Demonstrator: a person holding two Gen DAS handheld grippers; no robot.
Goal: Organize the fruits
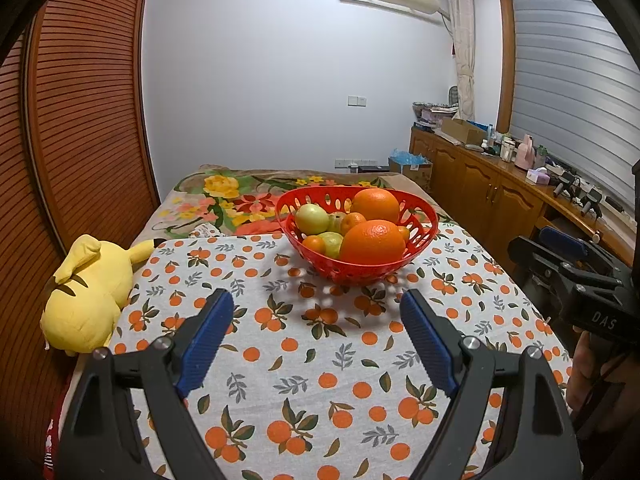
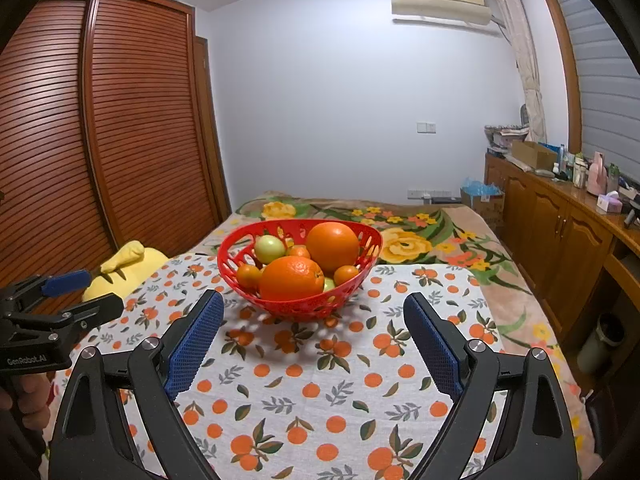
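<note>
Your left tongs (image 1: 316, 300) and right tongs (image 2: 314, 304) gape empty over the orange-print cloth (image 1: 304, 364) on the bed (image 2: 440, 240); the red fruit basket (image 1: 352, 268) sits by its far edge, wardrobe (image 2: 132, 120) left.

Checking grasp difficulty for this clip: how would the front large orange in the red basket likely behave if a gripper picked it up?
The front large orange looks round and firm, so it probably stays rigid but could roll once set down. It lies on smaller fruit in the red basket, so lifting it may shift them. Its width likely needs nearly fully open jaws.
</note>
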